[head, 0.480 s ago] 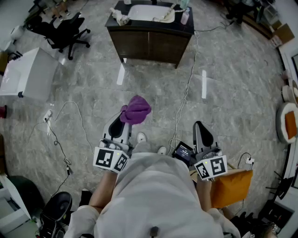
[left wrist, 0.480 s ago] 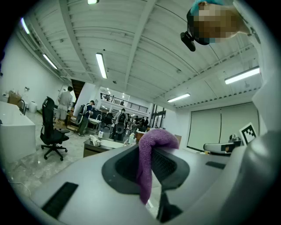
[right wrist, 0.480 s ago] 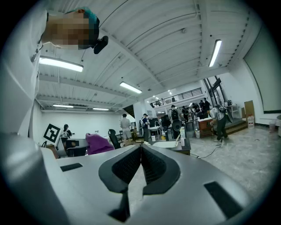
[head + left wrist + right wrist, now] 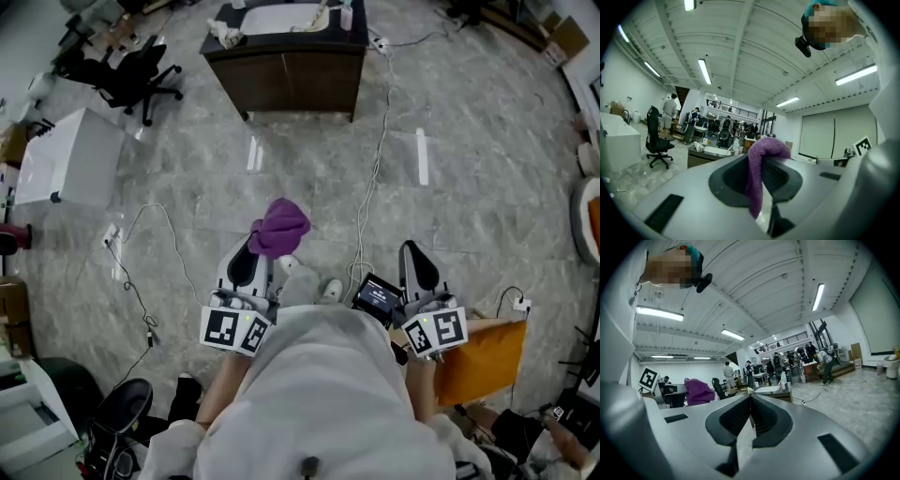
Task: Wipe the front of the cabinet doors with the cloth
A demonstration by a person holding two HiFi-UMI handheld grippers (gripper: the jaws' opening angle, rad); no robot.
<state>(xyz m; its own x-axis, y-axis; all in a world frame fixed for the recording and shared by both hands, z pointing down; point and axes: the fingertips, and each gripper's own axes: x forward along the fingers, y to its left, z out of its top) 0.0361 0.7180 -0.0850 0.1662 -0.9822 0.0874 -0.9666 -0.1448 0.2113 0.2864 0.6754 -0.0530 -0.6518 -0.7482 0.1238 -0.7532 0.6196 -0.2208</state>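
My left tool grips the purple cloth, right tool closed empty; cabinet doors well ahead, wiping not started.

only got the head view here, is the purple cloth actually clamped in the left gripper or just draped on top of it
Observer: Clamped. In the left gripper view, the left gripper has its jaws shut on the purple cloth, and a fold hangs down between them.
Operator: and the right one, holding anything
Observer: No. The right gripper view shows the right gripper with its jaws together and nothing between them.
Operator: anyone by the cabinet
Observer: The left gripper view shows people standing farther back in the room, beyond the cabinet. I see nobody at its doors.
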